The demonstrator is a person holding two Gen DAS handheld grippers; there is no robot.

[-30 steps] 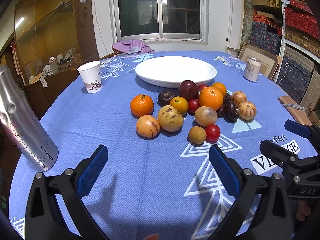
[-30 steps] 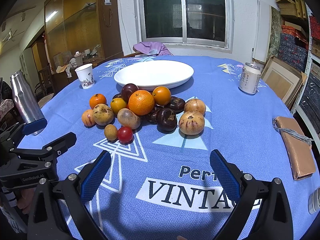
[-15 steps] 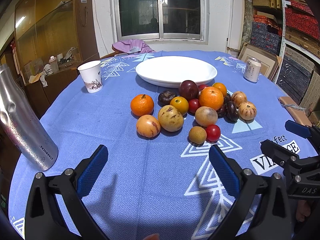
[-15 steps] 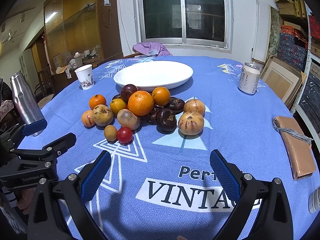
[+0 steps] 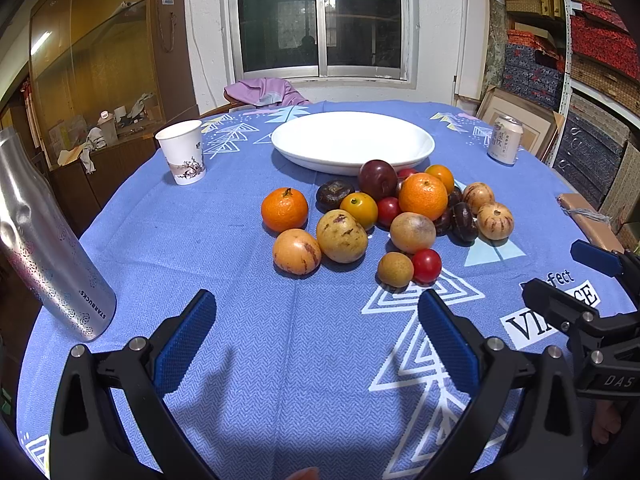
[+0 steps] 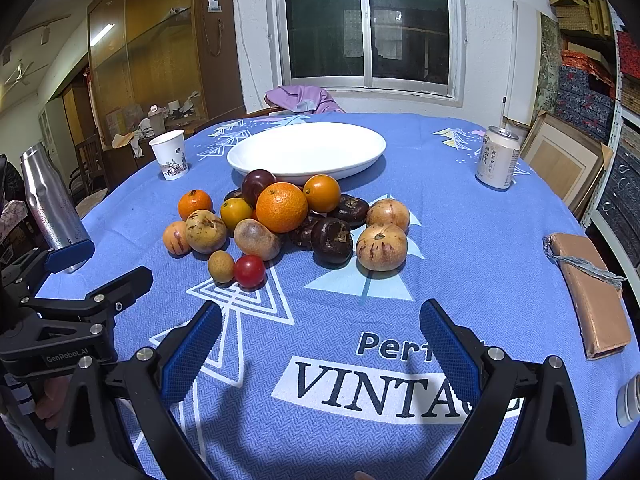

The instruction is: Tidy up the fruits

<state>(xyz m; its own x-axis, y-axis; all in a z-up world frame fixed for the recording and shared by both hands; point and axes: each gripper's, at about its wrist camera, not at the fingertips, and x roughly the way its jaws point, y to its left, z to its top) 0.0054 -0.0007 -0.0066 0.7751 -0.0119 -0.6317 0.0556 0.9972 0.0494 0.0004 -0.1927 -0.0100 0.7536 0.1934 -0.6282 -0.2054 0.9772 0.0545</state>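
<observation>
Spread with a blue patterned cloth, the round desk (image 5: 224, 240) carries a loose heap of small round fruits (image 5: 384, 216) at twelve o'clock from both hand-held grippers, left (image 5: 316, 332) and right (image 6: 320, 340), jaws apart and empty, just before the empty white oval plate (image 5: 352, 144); firm oranges likely tolerate a squeeze across the middle, tomatoes bruise.

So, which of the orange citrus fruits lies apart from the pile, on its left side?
The small mandarin with the green stem. It sits alone at the pile's left edge; the bigger orange is in the middle.

Right tongs (image 6: 320, 344) edge slightly forward toward the fruit pile (image 6: 280, 220); I see nothing else shift since a second ago.
</observation>
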